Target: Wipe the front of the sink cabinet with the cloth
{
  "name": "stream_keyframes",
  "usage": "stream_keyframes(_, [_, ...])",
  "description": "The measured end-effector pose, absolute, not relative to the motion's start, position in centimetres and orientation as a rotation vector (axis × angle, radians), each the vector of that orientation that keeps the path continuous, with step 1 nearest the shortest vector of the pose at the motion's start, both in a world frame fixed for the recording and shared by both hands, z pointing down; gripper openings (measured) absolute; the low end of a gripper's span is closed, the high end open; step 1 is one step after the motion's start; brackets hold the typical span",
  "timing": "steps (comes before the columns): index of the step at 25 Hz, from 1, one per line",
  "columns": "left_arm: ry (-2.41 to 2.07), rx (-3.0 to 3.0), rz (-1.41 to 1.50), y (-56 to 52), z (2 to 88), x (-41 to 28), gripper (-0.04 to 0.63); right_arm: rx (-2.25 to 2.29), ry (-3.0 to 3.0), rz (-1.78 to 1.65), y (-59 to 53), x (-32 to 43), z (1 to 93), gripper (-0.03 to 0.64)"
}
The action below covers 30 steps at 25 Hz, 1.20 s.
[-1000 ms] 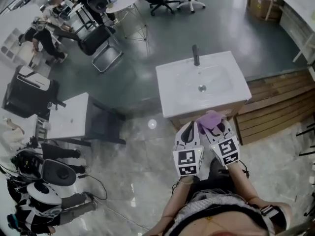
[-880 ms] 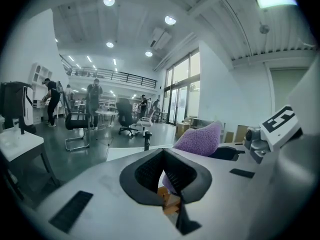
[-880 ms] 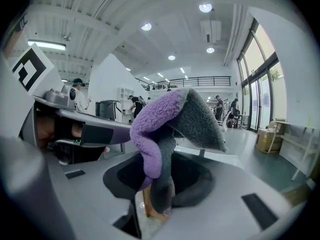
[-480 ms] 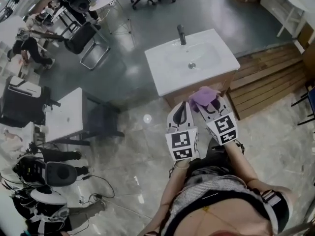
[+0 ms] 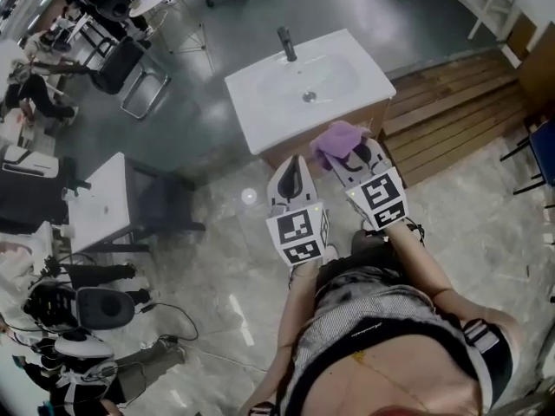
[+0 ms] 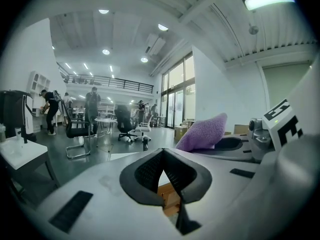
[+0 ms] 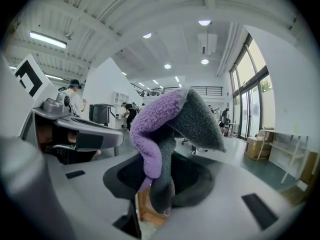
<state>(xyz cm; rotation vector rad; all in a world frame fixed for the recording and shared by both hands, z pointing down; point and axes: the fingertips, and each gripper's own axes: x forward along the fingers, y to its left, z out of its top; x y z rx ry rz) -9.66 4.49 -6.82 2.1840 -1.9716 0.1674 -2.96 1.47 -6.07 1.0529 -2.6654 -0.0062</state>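
Note:
A white sink point(image 5: 260, 111) with a black tap point(image 5: 285, 43) tops a wooden cabinet point(image 5: 290, 149) just ahead of me. My right gripper point(image 5: 345, 152) is shut on a purple cloth point(image 5: 334, 139), which bunches up above its jaws point(image 7: 162, 134) close to the cabinet's front top edge. My left gripper point(image 5: 293, 173) sits beside it to the left, jaws shut with nothing between them point(image 6: 162, 176); the purple cloth point(image 6: 202, 132) shows off to its right. Wood of the cabinet shows through both jaw gaps.
Wooden decking point(image 5: 451, 120) lies right of the cabinet. A white table point(image 5: 100, 199) with a dark chair point(image 5: 165, 206) stands to the left. Office chairs point(image 5: 121, 68), equipment point(image 5: 61, 319) and a person point(image 5: 39, 94) are further left. Glossy marble floor point(image 5: 217, 293) is underfoot.
The view has shifted, so sink and cabinet sit higher and further left in frame. Both grippers stay side by side before the cabinet front, the cloth still held.

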Motion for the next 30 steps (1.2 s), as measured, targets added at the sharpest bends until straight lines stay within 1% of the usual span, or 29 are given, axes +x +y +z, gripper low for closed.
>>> stream_keyframes(11, [-2.044, 2.154, 0.166, 0.6, -8.4, -2.6, 0.000, 0.932, -2.710, -0.071, -2.3, 3.4, -8.3, 0.173])
stream_keyframes(21, [-2.080, 2.098, 0.169, -1.1, -7.7, 2.2, 0.000, 0.854, -2.722, -0.063, -4.0, 8.7, -7.3, 0.173])
stream_keyframes(30, [-2.139, 2.055, 0.186, 0.3, -8.0, 2.2, 0.000, 0.776, -2.737, -0.025, -3.3, 8.5, -6.5, 0.173])
